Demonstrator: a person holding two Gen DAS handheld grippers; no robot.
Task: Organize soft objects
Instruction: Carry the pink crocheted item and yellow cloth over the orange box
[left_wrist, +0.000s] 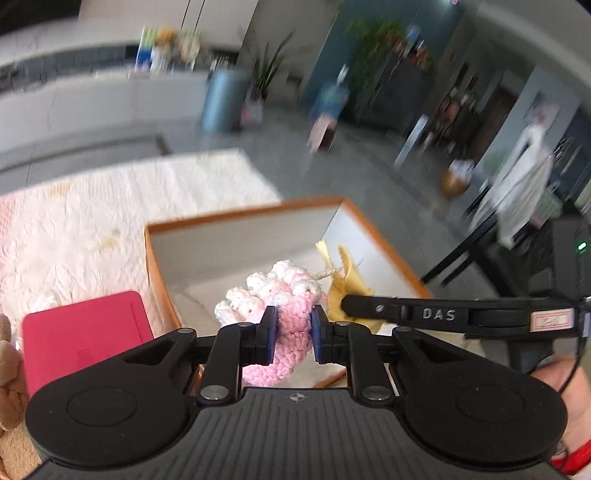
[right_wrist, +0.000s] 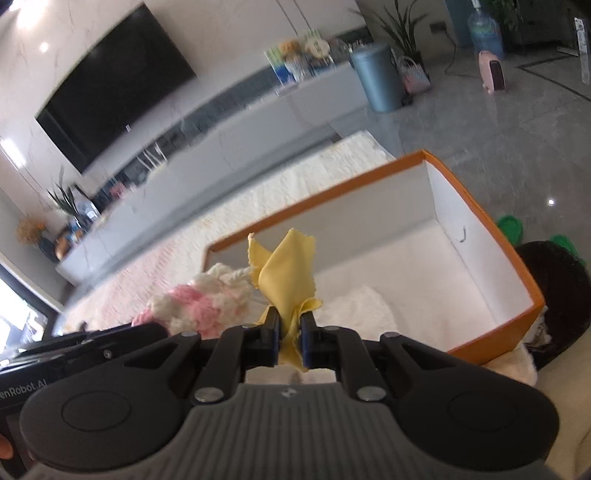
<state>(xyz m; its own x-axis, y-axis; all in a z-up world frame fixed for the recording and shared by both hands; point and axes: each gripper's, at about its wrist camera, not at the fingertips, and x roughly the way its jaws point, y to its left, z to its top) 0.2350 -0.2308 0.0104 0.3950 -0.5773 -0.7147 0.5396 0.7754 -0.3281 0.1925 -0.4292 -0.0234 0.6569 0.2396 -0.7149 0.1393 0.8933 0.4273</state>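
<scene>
Holding: my left gripper (left_wrist: 293, 334) has its jaws clamped on a chunky pink-and-white crocheted yarn piece (left_wrist: 284, 306), pinched at its pink middle so the knobbly white end sticks forward.
Right side: my right gripper (right_wrist: 290, 338) has its jaws nearly together, clamped on a thin yellow cloth with pinked edges (right_wrist: 286, 273); gripped low, its loose corners stand up above the pads.
Destination: the open orange-rimmed cardboard box with white inside walls (right_wrist: 480, 206) sits on a cream quilted cover (left_wrist: 122, 206), and both items hang over its near end, side by side.
Why together: I judge both are being carried to the box at once, saving a trip.
Inside: something white and fluffy (right_wrist: 364, 310) already lies on the box floor.
Nearby: a flat red rectangular case (left_wrist: 86, 336) lies left of the box.
</scene>
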